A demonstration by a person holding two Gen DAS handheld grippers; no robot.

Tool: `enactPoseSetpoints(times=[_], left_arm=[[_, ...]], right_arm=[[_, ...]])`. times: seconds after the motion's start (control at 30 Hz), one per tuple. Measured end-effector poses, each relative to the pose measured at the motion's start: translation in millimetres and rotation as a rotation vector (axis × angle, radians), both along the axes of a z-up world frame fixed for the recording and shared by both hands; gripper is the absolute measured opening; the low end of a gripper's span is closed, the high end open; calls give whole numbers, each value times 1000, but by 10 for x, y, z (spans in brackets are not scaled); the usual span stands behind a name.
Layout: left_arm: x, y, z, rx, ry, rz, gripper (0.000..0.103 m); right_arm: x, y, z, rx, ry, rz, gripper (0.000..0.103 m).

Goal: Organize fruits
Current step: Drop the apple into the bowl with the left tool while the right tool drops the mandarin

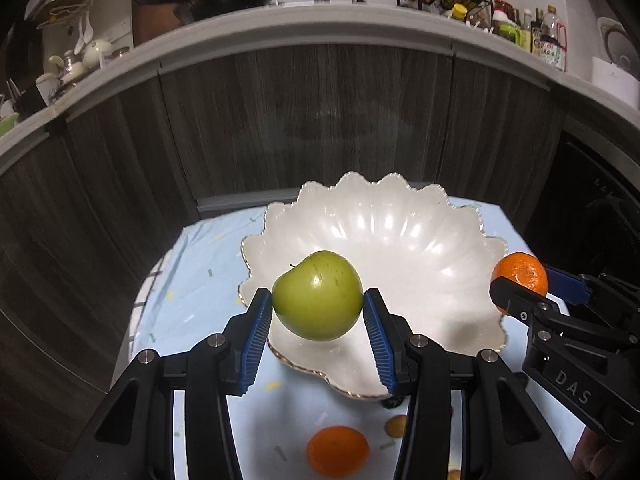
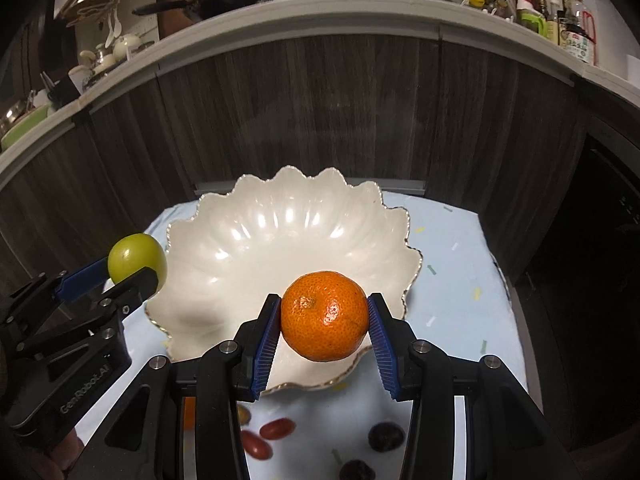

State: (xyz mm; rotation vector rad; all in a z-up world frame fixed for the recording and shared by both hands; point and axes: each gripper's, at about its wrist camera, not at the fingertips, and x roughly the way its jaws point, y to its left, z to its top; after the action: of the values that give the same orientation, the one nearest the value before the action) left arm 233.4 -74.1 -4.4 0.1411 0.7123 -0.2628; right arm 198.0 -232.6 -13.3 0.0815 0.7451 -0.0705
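My left gripper (image 1: 318,300) is shut on a green apple (image 1: 318,294), held in the air over the near left rim of a white scalloped bowl (image 1: 400,240). My right gripper (image 2: 324,316) is shut on an orange mandarin (image 2: 325,316), held above the bowl's (image 2: 280,240) near right rim. Each wrist view also catches the other gripper from the side: the mandarin (image 1: 520,276) at the right, the apple (image 2: 137,259) at the left. The bowl holds no fruit that I can see.
The bowl stands on a small table with a pale blue cloth (image 2: 448,264). On the cloth near me lie another orange (image 1: 338,451), a small yellowish fruit (image 1: 396,426), red cherry tomatoes (image 2: 276,429) and dark round fruits (image 2: 386,436). Dark wood cabinet fronts (image 1: 320,120) rise behind.
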Motion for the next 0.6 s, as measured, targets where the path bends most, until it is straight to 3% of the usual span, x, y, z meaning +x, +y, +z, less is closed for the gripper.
enactPoseSetpoints(times=[0.2, 0.23, 0.27, 0.43, 0.5, 0.57, 0.6], left_arm=[[153, -50, -210, 15, 45, -3, 44], [165, -63, -238, 19, 48, -5, 37], [171, -71, -254, 26, 46, -4, 36], [184, -97, -299, 35, 62, -1, 36], [184, -97, -323, 38, 70, 2, 39], [165, -99, -318, 44, 61, 6, 51], [154, -101, -309, 47, 55, 10, 55]], right_arm=[[153, -16, -219, 2, 51, -2, 45], [166, -12, -236, -1, 54, -1, 45], [172, -12, -255, -2, 57, 0, 45], [207, -34, -330, 5, 74, 1, 45], [211, -38, -359, 5, 86, 0, 46], [204, -38, -370, -5, 87, -8, 48], [198, -33, -363, -11, 82, -9, 58]])
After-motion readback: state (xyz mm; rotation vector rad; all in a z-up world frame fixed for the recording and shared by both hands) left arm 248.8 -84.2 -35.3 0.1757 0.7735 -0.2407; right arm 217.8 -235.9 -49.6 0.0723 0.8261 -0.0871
